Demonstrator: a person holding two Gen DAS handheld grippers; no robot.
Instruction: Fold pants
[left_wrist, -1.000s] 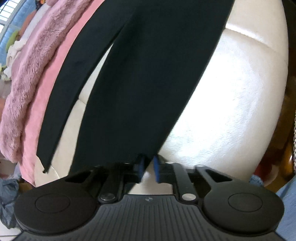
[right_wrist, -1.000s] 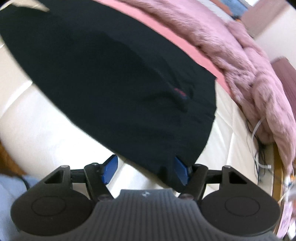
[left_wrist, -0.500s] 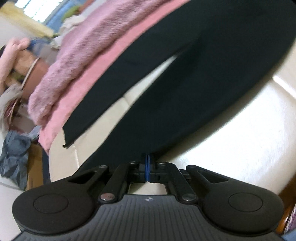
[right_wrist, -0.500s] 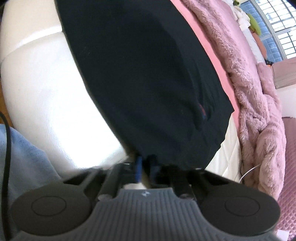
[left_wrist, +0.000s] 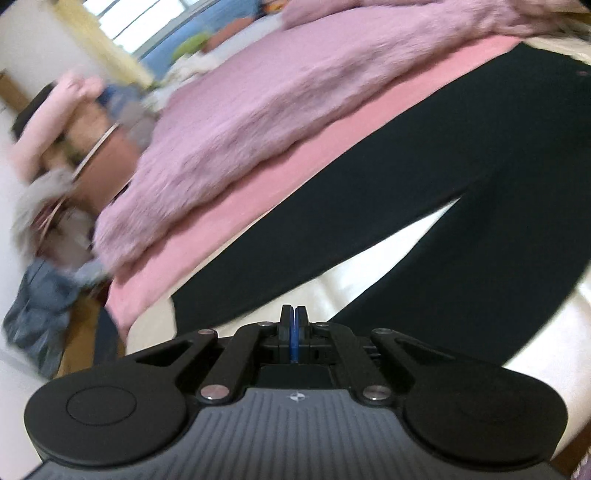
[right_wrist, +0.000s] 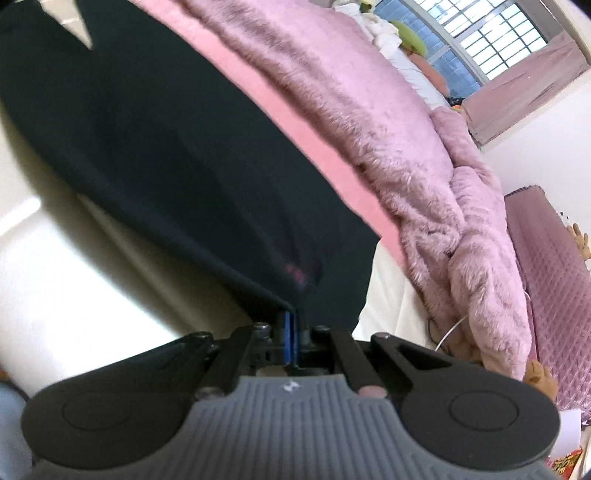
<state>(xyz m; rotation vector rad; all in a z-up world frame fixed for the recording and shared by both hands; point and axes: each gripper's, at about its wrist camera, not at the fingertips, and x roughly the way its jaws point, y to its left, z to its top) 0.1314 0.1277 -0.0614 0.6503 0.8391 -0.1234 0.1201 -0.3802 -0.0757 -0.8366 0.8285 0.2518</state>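
- Black pants (left_wrist: 424, 206) lie on the cream bed (left_wrist: 546, 325), legs running from seven to one o'clock.
- My left gripper (left_wrist: 294, 314) is clenched, apparently empty.
- My right gripper (right_wrist: 291, 314) pinches the pants' waist corner.

One pair of black pants (left_wrist: 424, 206) lies spread out, with two legs showing in the left wrist view. One gripper (left_wrist: 294, 314) appears in the left wrist view and one gripper (right_wrist: 291, 317) in the right wrist view, two in all. There is one fluffy pink blanket (left_wrist: 280, 96), one smooth pink sheet (left_wrist: 229, 229) under it, and one white cushion (left_wrist: 546, 354). One window (right_wrist: 480, 40) shows. Small toys on the right: too blurred to count.
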